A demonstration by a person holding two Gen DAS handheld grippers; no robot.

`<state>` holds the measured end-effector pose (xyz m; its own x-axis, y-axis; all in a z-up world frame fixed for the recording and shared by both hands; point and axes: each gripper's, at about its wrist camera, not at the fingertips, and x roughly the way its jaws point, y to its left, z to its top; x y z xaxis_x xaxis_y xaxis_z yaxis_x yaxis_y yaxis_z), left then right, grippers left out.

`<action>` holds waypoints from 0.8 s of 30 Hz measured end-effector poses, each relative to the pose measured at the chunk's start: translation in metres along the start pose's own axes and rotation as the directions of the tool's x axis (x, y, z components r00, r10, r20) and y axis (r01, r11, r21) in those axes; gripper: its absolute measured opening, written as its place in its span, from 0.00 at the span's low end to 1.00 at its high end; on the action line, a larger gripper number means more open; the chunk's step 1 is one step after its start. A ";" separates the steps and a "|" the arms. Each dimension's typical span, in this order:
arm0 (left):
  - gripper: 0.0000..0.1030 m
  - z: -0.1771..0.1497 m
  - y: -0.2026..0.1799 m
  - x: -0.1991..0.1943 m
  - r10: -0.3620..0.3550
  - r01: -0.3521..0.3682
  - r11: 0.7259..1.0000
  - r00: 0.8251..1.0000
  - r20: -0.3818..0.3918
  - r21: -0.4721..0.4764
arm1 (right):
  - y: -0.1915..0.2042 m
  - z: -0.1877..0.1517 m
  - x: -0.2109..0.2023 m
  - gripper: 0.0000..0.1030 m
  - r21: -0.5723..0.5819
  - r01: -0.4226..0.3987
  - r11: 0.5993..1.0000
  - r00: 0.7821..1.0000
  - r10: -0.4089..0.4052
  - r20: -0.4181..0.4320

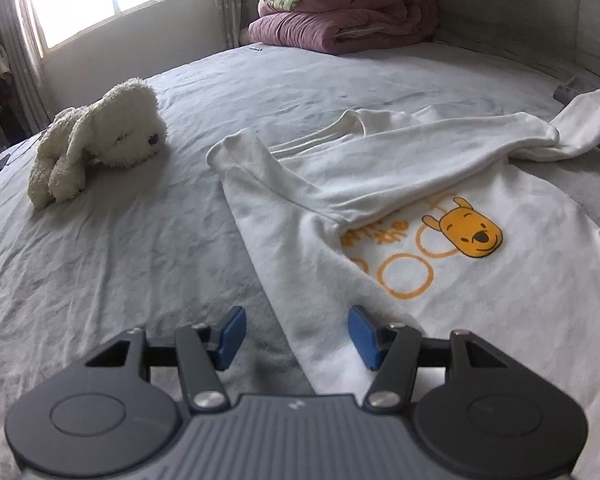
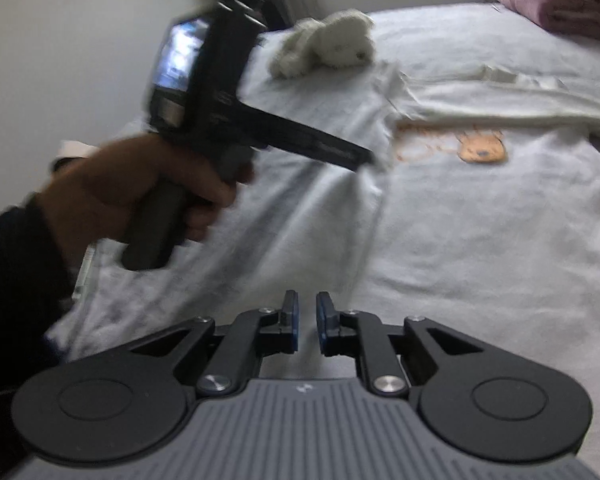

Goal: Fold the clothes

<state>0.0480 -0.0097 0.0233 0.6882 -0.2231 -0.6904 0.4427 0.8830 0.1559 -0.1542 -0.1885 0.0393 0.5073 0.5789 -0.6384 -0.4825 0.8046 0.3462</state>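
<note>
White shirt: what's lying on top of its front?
One sleeve is folded across the white shirt, lying over its chest. It covers the upper part of the orange print; the bear face stays visible. What the hidden lettering says cannot be told.

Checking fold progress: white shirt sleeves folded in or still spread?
Partly folded: one sleeve lies across the white shirt above the bear print; the other cannot be told.
</note>
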 end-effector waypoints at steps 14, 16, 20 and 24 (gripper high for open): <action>0.56 0.000 -0.004 0.002 0.011 -0.011 1.000 1.000 0.022 0.004 | 0.001 -0.013 -0.006 0.15 0.014 -0.013 1.000 1.000 0.013 -0.028; 0.56 -0.001 -0.004 0.002 0.011 -0.011 1.000 1.000 0.023 0.005 | 0.003 -0.014 -0.007 0.15 0.003 -0.018 1.000 0.999 0.018 -0.040; 0.56 -0.001 -0.004 0.002 0.010 -0.010 1.000 1.000 0.021 0.007 | 0.002 -0.021 -0.008 0.12 0.012 -0.010 1.000 0.999 0.011 -0.052; 0.56 -0.001 -0.004 0.001 0.008 -0.009 1.000 1.000 0.015 0.016 | 0.006 -0.026 -0.014 0.15 -0.002 -0.004 1.000 0.997 0.003 -0.071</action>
<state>0.0467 -0.0131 0.0212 0.7005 -0.2219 -0.6782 0.4459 0.8782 0.1732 -0.1826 -0.1954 0.0321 0.4540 0.5708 -0.6842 -0.4857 0.8023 0.3471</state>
